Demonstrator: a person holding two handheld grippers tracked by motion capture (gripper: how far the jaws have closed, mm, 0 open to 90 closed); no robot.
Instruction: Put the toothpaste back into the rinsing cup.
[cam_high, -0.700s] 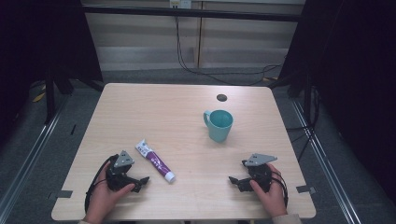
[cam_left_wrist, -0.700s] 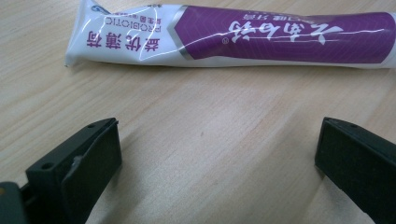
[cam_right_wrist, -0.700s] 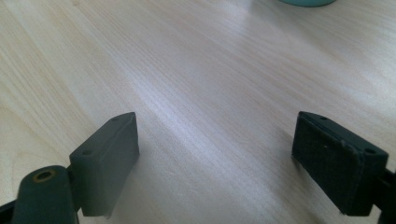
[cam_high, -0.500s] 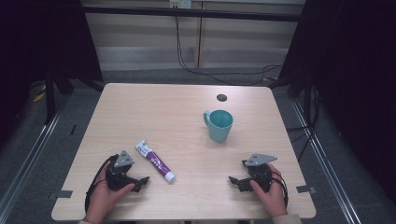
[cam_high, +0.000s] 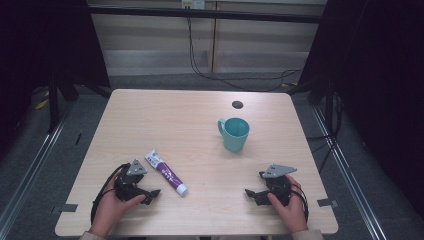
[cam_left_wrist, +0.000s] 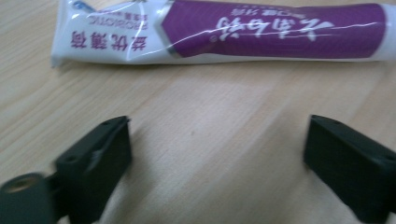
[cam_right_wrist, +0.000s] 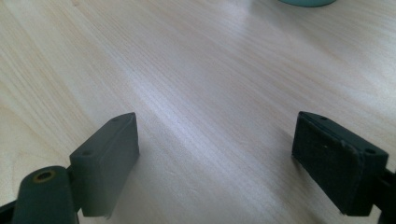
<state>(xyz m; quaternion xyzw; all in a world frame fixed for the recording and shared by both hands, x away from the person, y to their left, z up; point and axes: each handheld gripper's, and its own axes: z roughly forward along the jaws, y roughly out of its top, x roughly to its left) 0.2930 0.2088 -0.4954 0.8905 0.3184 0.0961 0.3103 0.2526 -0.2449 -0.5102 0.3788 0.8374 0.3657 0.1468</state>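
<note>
**Two grippers at rest near the front edge, toothpaste tube just ahead of the left one**

A purple-and-white toothpaste tube (cam_high: 166, 172) lies flat on the pale wooden table (cam_high: 165, 120), slanting from its crimped end at upper left to its white cap at lower right in the high view. It sits in the left front part of the tabletop, just beside the left gripper (cam_high: 150, 194) and apart from it. In the left gripper view the tube (cam_left_wrist: 224, 32) runs across the top, its printed side up, with bare wood between it and the black jaws.

A teal mug (cam_high: 234, 134) stands upright right of centre, its handle turned to the left in the high view, well apart from both grippers. Behind it a small dark round hole (cam_high: 237, 104) marks the tabletop near the far edge. In the right gripper view, a sliver of the mug's base (cam_right_wrist: 306, 2) shows at the top edge. Nothing lies between the left gripper and the tube, and the wood between the right gripper (cam_high: 251, 193) and the mug is bare.

The left hand (cam_high: 111, 210) holds its gripper low over the table near the front edge, jaws pointing rightward toward the tube's cap end. The right hand (cam_high: 289, 210) holds its gripper likewise low, jaws pointing left toward the table's middle. Both pairs of jaws stand wide apart, with only wood between them.
</note>
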